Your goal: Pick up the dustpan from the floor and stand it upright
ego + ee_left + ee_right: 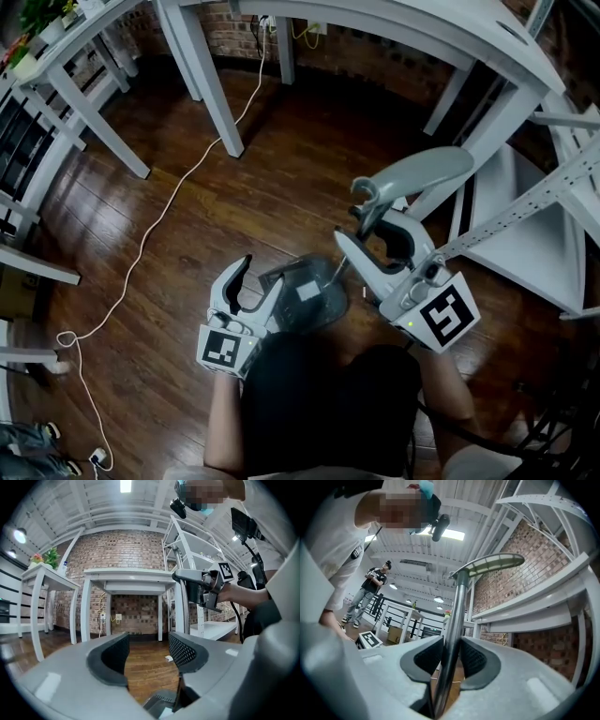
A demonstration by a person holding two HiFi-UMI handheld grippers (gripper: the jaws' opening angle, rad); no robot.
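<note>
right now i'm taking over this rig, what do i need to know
Left claw: open, empty.
Right claw: shut on the metal pole of the dustpan, below its grey handle.
The pan end sits low between the two claws, over the wood floor; whether it touches, I cannot tell.
Done: pole gripped, near upright.
Left: stand the dustpan on the floor, check it balances, then release.
</note>
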